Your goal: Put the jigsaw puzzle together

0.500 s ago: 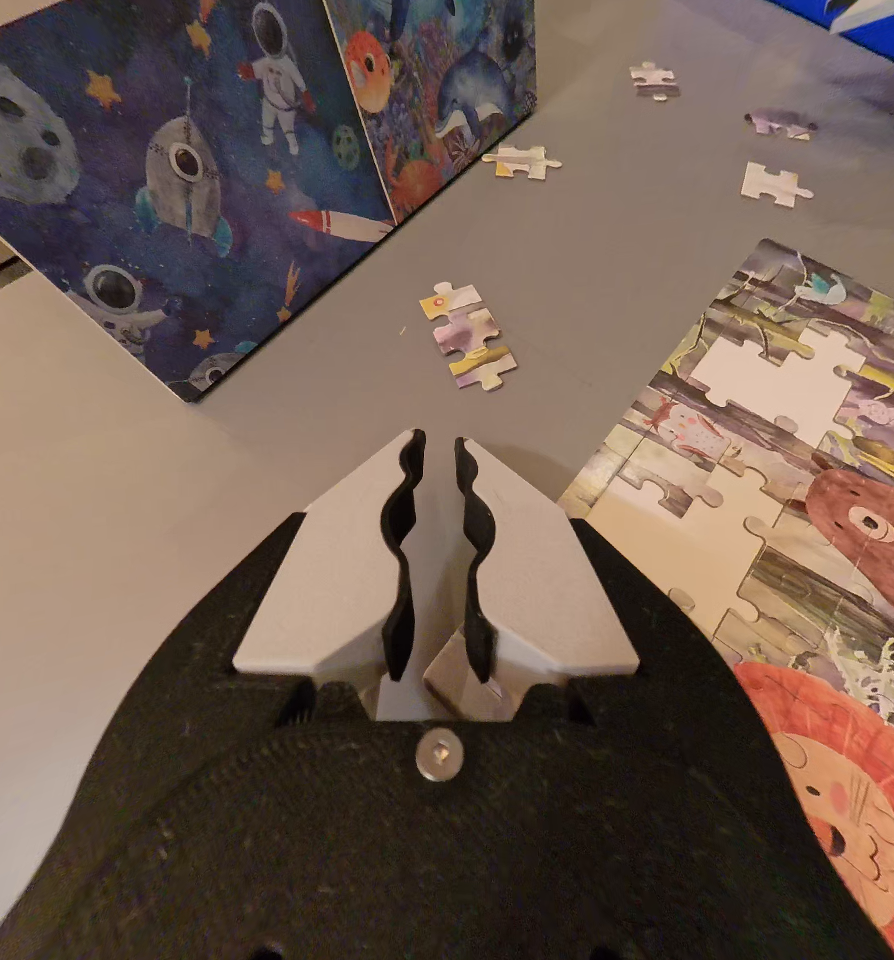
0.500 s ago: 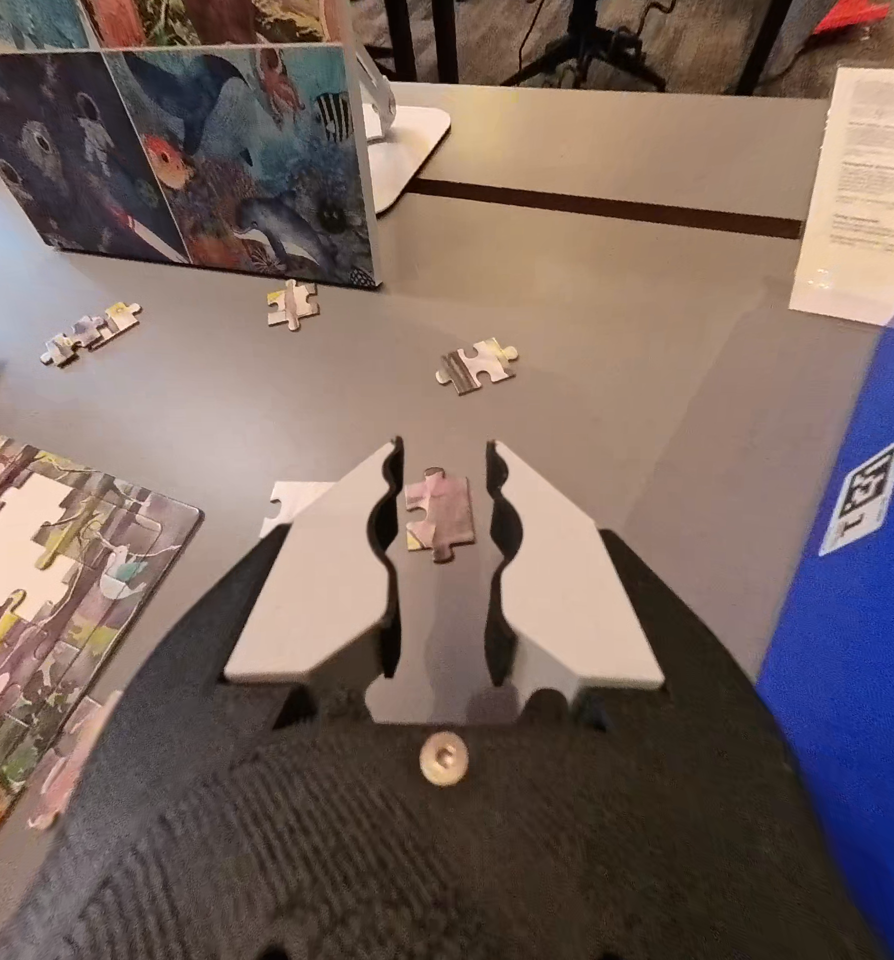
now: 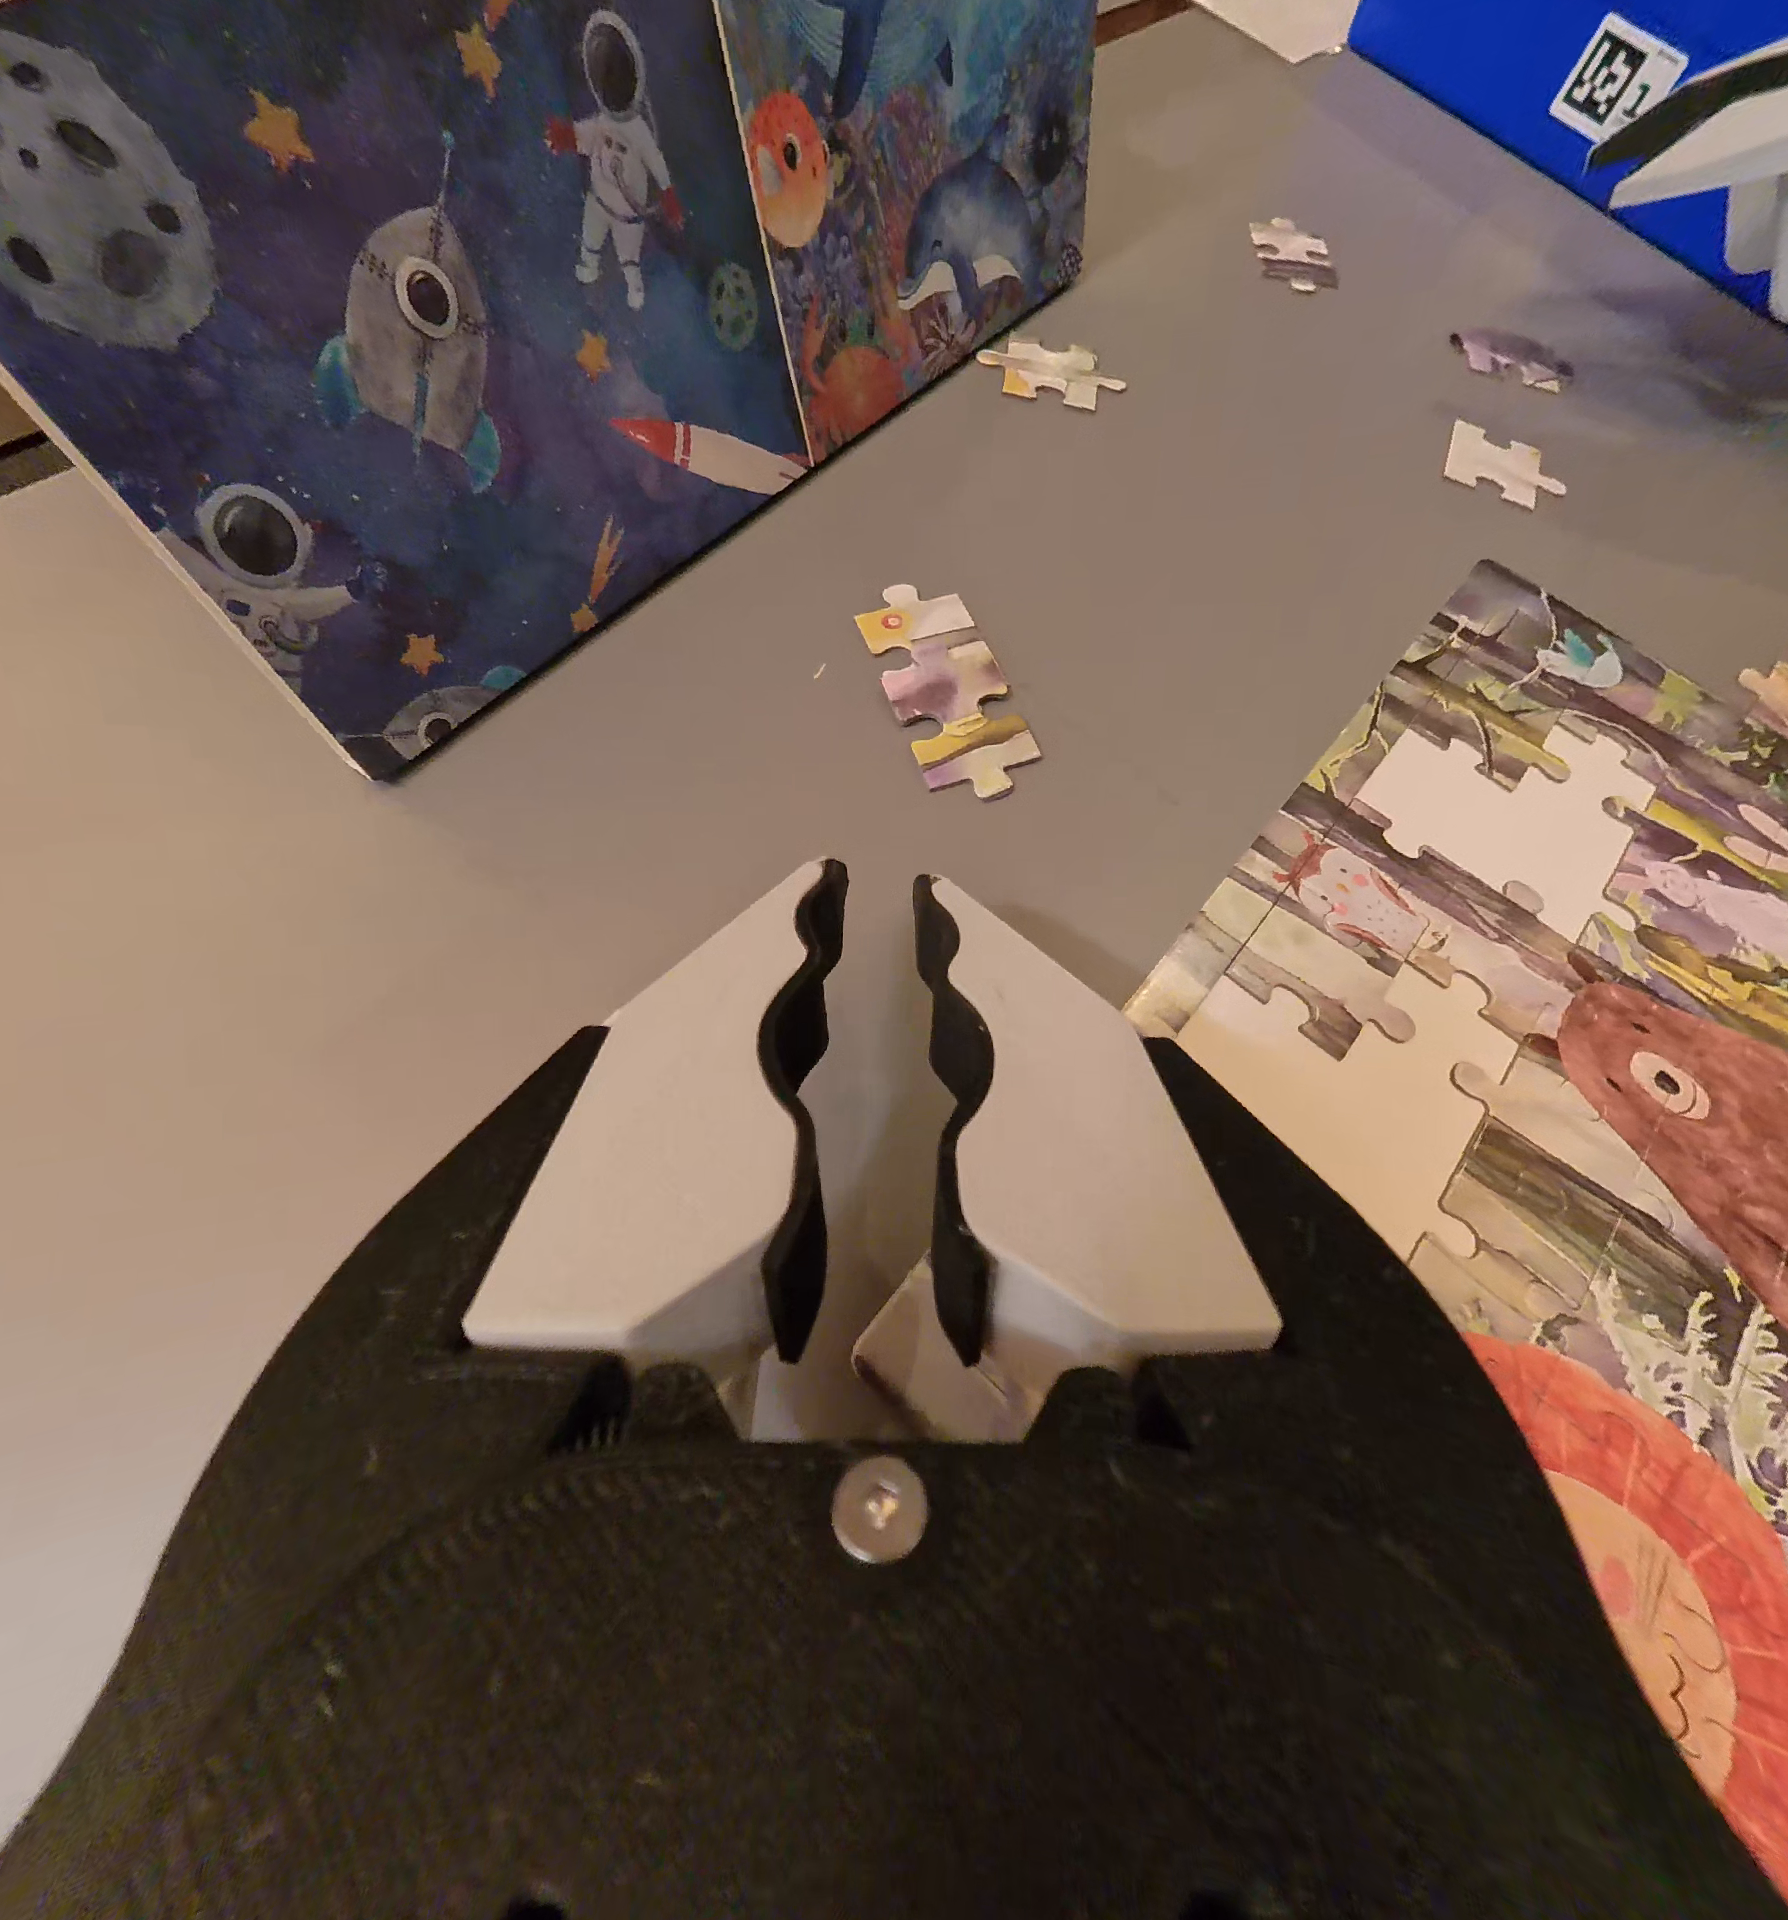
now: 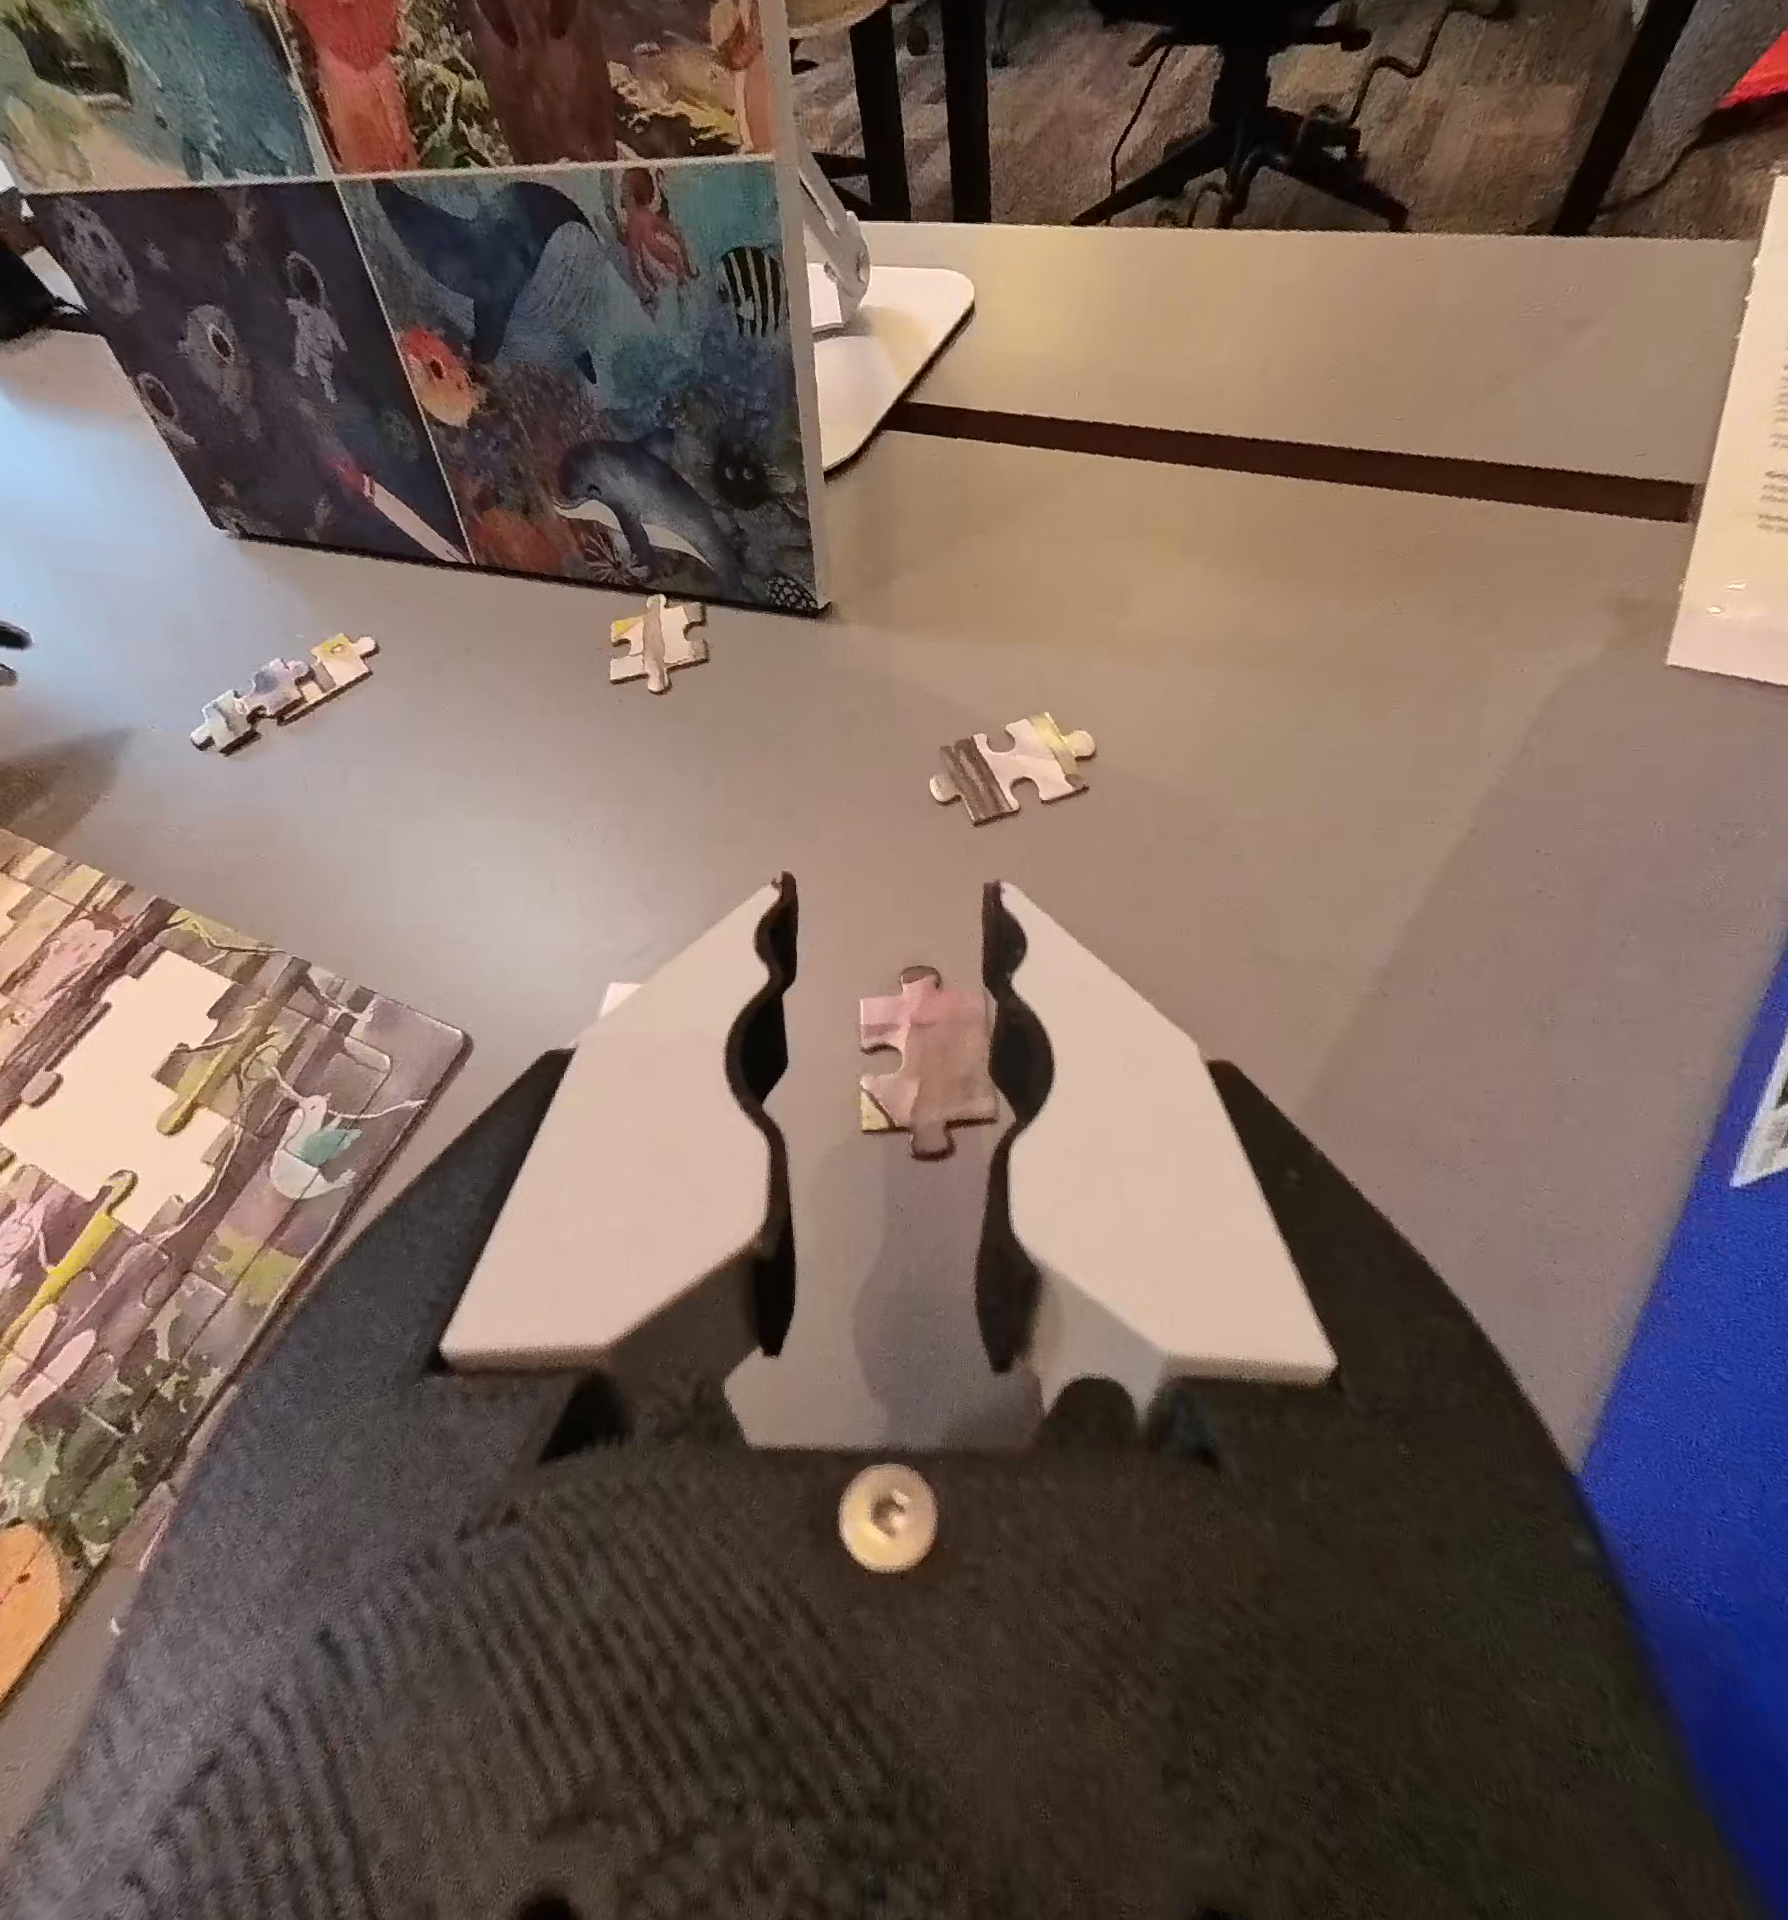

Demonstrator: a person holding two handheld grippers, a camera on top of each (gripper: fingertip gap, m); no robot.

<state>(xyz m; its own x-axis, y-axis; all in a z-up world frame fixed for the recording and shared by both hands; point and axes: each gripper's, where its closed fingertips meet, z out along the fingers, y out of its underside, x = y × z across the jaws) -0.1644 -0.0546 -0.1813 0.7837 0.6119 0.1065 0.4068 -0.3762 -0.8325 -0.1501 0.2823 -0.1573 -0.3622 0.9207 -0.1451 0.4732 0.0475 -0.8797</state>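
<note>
The pink-grey puzzle piece [image 4: 928, 1062] lies flat between the open right tool's [image 4: 888, 894] fingers, against the right-hand one, long axis running fore-aft.

Printed sheet [image 4: 1783, 416] (writing illegible), tagged box [image 4: 1742, 1299]

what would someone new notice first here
Probably the right tool, open over a pink-purple puzzle piece lying flat on the grey table. To its left lies the half-built animal puzzle with a blank gap. Behind, a bright picture box stands upright, with loose pieces scattered before it.
</note>
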